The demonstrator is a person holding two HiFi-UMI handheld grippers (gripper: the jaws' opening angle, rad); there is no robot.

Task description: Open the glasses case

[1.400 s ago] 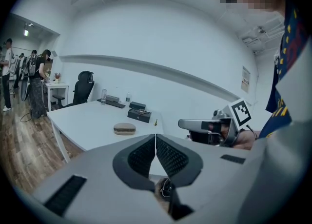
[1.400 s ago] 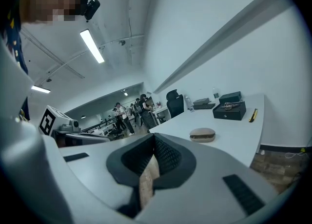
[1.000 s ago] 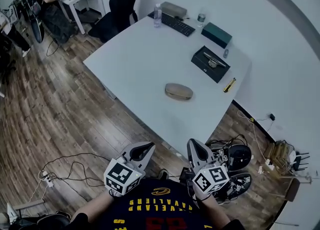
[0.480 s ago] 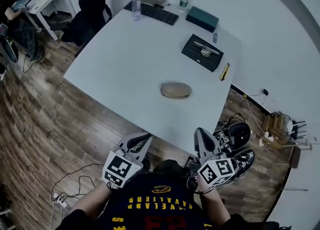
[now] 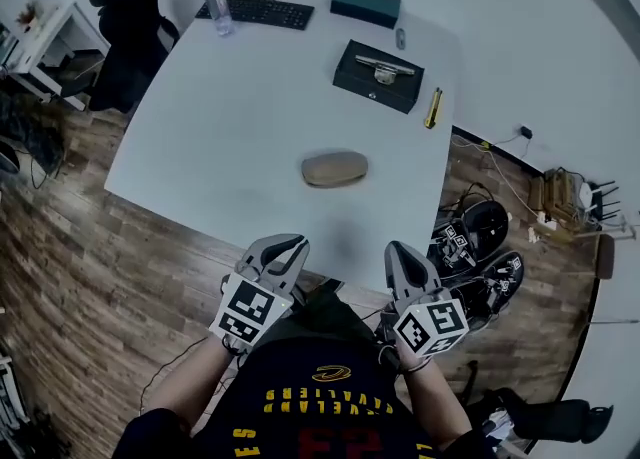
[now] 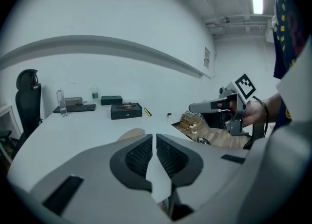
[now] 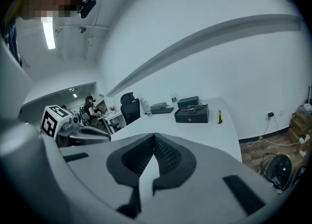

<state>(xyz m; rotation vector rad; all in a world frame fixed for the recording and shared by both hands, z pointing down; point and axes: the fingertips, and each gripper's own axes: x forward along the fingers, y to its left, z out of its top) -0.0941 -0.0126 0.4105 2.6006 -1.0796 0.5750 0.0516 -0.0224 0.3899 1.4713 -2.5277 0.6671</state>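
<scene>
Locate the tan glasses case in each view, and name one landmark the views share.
Head view: glasses case, just above picture centre.
Left gripper view: glasses case, a tan sliver left of centre, below mid-height.
Right gripper view: not visible.
Shared landmark: black box, seen in all three.

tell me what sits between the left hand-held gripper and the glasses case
Nothing. In the head view, only a bare stretch of the white table separates the shut left hand-held gripper from the tan glasses case.
</scene>
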